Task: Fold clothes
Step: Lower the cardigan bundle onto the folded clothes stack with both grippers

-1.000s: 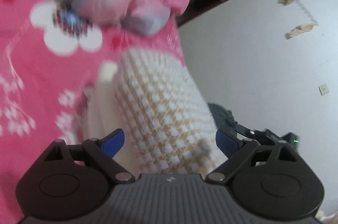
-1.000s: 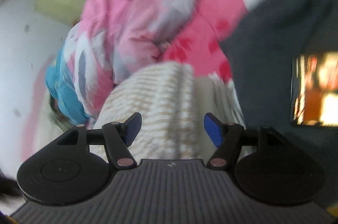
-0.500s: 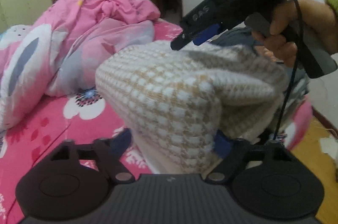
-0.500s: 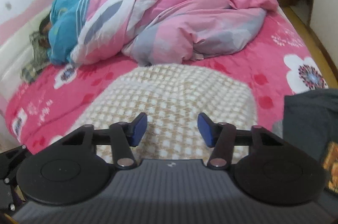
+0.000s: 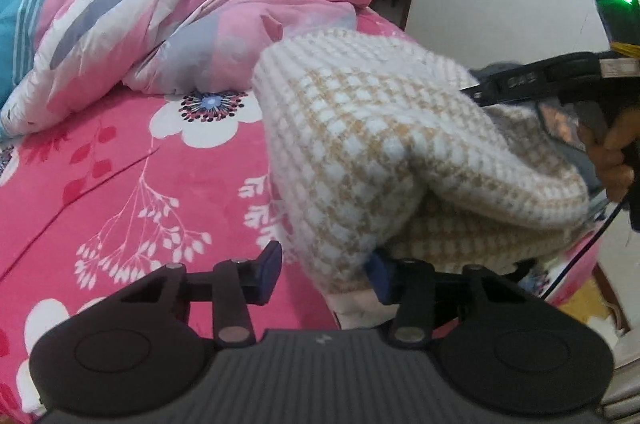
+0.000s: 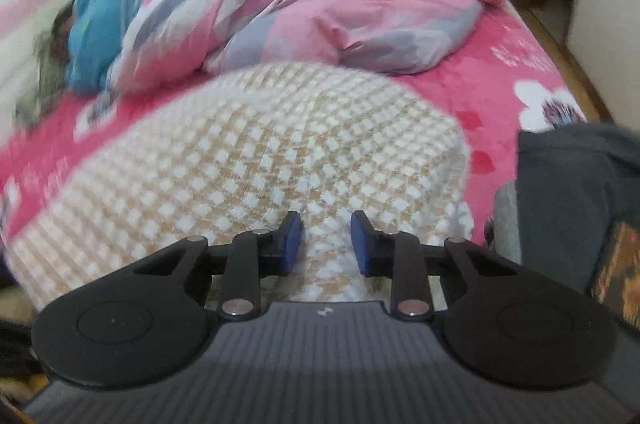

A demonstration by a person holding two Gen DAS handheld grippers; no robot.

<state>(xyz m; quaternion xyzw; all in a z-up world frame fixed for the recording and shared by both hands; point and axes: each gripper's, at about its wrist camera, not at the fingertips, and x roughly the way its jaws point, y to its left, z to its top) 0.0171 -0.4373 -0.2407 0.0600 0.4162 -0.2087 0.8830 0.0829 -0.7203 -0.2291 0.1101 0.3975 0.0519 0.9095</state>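
Showing both hand-held grippers working one garment above a bed: the checked knit sweater [image 5: 360, 128] hangs bunched over the pink floral bedsheet [image 5: 132, 184], toward the bed's right edge in the left wrist view. The left hand-held gripper [image 5: 326, 274] has just been closing, with the sweater's lower fold between its blue pads; the right pad sits against the knit, the left pad stands clear of it — not yet a pinch. The right hand-held gripper [image 6: 325, 242] has likewise been closing, its pads narrowly apart with a ridge of knit between them; whether they press it cannot be told. The sweater looks thick, soft and light, likely to sag and stretch rather than hold a crease, so a firm hold on a doubled edge or hem seems safer than on a loose single layer. Behind it a crumpled pink quilt [image 5: 224, 4] takes up the far side of the bed, and a dark garment [image 6: 576, 192] lies near the right edge — both limit the free space for laying the sweater flat.
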